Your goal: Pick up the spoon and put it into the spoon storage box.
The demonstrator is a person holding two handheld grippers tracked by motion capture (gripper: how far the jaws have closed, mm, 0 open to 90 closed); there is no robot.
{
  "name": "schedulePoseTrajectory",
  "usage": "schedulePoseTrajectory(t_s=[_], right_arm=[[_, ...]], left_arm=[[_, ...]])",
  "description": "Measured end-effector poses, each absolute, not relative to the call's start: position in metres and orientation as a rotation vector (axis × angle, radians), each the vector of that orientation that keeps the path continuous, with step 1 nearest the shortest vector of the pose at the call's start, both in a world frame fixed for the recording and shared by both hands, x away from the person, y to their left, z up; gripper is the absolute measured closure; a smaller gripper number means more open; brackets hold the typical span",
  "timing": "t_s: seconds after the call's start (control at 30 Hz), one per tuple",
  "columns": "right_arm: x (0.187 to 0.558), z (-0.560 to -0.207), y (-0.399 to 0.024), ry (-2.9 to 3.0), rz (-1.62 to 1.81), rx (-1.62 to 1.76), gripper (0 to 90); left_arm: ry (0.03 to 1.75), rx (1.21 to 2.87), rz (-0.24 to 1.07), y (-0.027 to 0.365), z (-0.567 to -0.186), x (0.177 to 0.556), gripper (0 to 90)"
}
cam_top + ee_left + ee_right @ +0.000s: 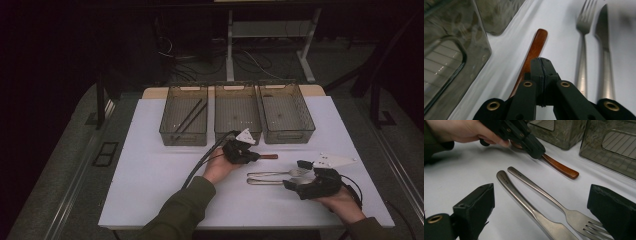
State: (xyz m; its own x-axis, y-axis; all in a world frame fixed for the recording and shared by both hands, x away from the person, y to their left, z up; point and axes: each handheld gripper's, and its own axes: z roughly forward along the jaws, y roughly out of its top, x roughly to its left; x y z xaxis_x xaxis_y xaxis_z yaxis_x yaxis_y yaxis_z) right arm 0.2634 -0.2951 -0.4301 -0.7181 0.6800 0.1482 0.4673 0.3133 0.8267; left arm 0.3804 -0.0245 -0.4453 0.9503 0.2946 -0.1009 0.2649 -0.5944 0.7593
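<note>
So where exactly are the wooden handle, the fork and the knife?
wooden handle (560,167), right gripper view, on its brown shaft.
fork (574,216), right gripper view, on the neck before the tines.
knife (603,30), left gripper view, on the blade.

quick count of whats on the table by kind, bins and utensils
mesh bins: 3
wooden-handled utensil: 1
metal fork: 1
metal knife: 1
dark chopsticks, in the left bin: 2
total: 8
</note>
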Motion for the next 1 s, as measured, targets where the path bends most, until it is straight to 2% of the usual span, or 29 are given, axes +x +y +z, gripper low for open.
schedulePoseTrajectory(t_s=[0.33, 0.7, 1.0], right_arm=[[0.261, -0.432, -0.296, 2.326, 1.364, 1.042, 6.9], [0.259, -0.434, -0.295, 2.304, 1.363, 1.039, 6.9], [0.258, -0.435, -0.295, 2.308, 1.356, 1.034, 6.9]], left_arm=[[0.436, 2.203, 0.077, 0.015, -0.426, 0.374, 69.1], [0.516, 2.195, 0.15, 0.044, -0.427, 0.382, 49.1], [0.546, 2.219, 0.162, 0.044, -0.436, 0.388, 45.4]])
